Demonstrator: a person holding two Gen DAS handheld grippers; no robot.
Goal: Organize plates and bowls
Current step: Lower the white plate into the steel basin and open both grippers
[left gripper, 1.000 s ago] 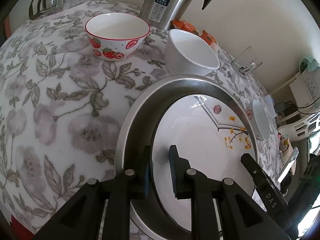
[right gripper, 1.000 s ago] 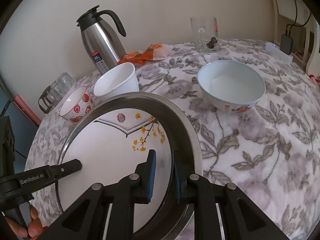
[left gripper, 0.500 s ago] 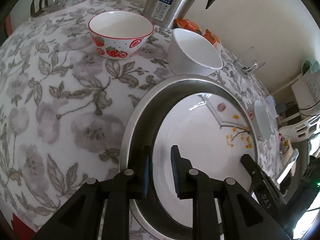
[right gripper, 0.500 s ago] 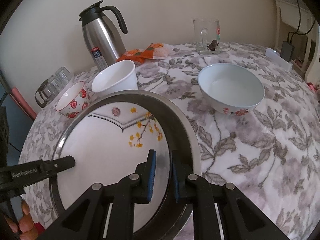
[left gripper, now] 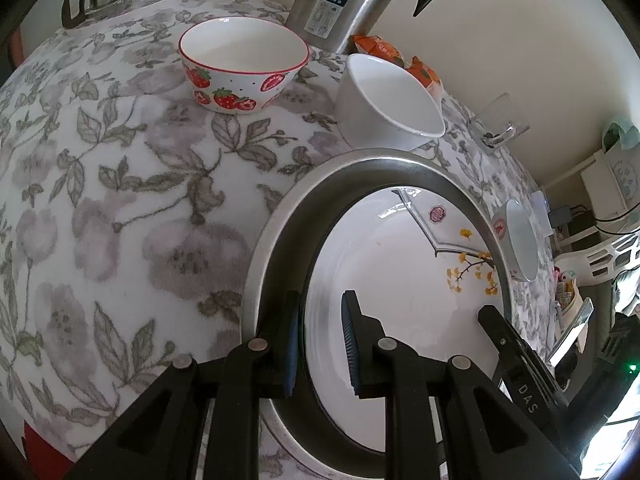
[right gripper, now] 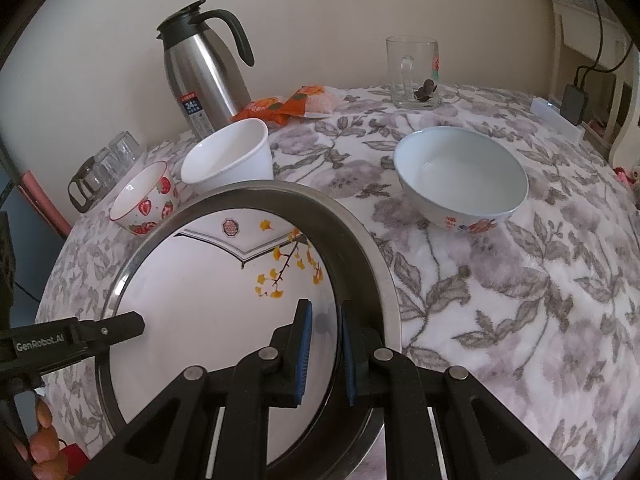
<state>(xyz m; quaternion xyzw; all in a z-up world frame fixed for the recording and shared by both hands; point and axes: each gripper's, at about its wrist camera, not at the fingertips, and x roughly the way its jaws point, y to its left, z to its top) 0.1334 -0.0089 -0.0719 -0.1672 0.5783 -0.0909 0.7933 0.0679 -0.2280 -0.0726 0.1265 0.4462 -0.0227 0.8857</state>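
Left gripper [left gripper: 319, 336] and right gripper [right gripper: 323, 354] both clamped on opposite rims of steel tray [right gripper: 372, 276]; white plate [right gripper: 208, 292] inside; table's near edge

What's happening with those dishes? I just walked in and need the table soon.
A person holds two grippers, both clamped on the steel tray that carries a white plate with yellow leaves. The left gripper pinches its left rim, the right gripper its right rim. Three bowls wait on the floral tablecloth: strawberry bowl, white bowl and pale blue bowl.
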